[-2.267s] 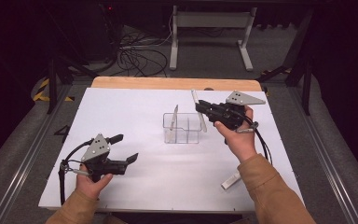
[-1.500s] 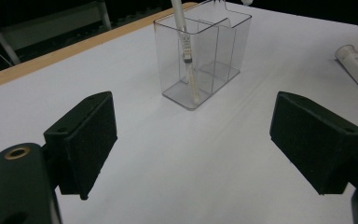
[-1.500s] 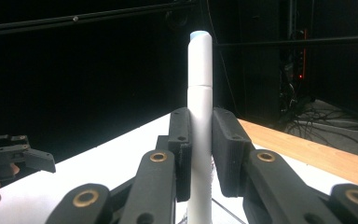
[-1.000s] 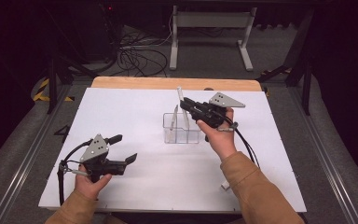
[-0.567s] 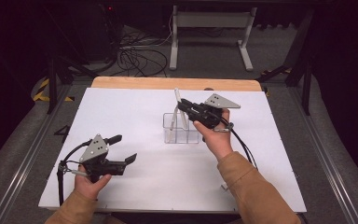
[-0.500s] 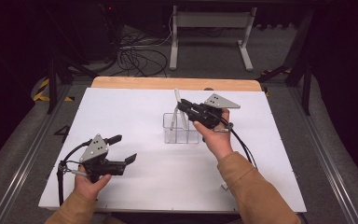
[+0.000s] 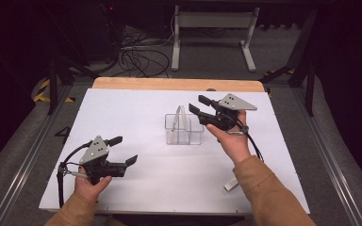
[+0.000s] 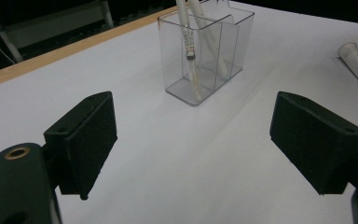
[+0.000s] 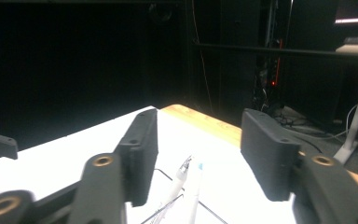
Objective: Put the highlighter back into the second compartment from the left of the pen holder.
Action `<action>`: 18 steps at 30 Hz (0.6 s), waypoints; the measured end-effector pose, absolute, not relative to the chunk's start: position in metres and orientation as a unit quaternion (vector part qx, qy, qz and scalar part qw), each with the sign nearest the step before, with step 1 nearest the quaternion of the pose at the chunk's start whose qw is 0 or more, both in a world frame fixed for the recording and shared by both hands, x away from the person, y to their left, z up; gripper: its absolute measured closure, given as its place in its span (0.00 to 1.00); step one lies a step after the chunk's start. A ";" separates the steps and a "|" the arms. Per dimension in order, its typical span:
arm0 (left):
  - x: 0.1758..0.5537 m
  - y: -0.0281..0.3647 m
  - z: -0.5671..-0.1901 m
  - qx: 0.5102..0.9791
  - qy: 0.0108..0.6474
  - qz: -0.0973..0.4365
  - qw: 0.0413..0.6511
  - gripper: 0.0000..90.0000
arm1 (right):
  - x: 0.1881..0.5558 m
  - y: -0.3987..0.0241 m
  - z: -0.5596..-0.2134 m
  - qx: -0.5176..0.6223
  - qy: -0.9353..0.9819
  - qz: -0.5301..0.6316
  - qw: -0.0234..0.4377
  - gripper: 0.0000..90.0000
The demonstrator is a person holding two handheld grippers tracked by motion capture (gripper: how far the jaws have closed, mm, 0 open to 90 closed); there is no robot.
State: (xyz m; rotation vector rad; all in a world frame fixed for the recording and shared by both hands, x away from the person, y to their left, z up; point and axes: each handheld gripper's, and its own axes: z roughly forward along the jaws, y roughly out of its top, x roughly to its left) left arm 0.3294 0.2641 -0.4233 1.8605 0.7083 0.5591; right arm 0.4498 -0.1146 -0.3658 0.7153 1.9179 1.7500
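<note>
A person's right gripper [image 7: 201, 105], jaws just opened and empty, hovers right beside a clear plastic holder [image 7: 185, 129] where two white pens [image 8: 193, 44] now stand, apparently just dropped; next, fetch the white object [image 7: 231, 184] nearer the person; left gripper [image 7: 124, 151] waits open.

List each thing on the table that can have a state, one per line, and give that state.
Holder: upright, clear, two pens in it.
Pens: leaning in the holder, free of the claws.
Right claw: open, empty, jaws just opened.
Left claw: open, empty.
White tube: lying flat.
</note>
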 end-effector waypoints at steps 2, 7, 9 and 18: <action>0.329 0.264 -0.423 0.773 0.295 0.232 0.512 0.17 | 0.446 -0.120 -0.363 0.258 0.697 0.631 0.222 0.49; 0.329 0.262 -0.423 0.775 0.293 0.231 0.511 0.17 | 0.438 -0.135 -0.359 0.259 0.700 0.625 0.229 0.46; 0.329 0.262 -0.423 0.775 0.292 0.231 0.510 0.17 | 0.434 -0.140 -0.358 0.259 0.701 0.622 0.232 0.45; 0.329 0.262 -0.422 0.770 0.295 0.226 0.518 0.16 | 0.429 -0.153 -0.358 0.255 0.711 0.612 0.234 0.38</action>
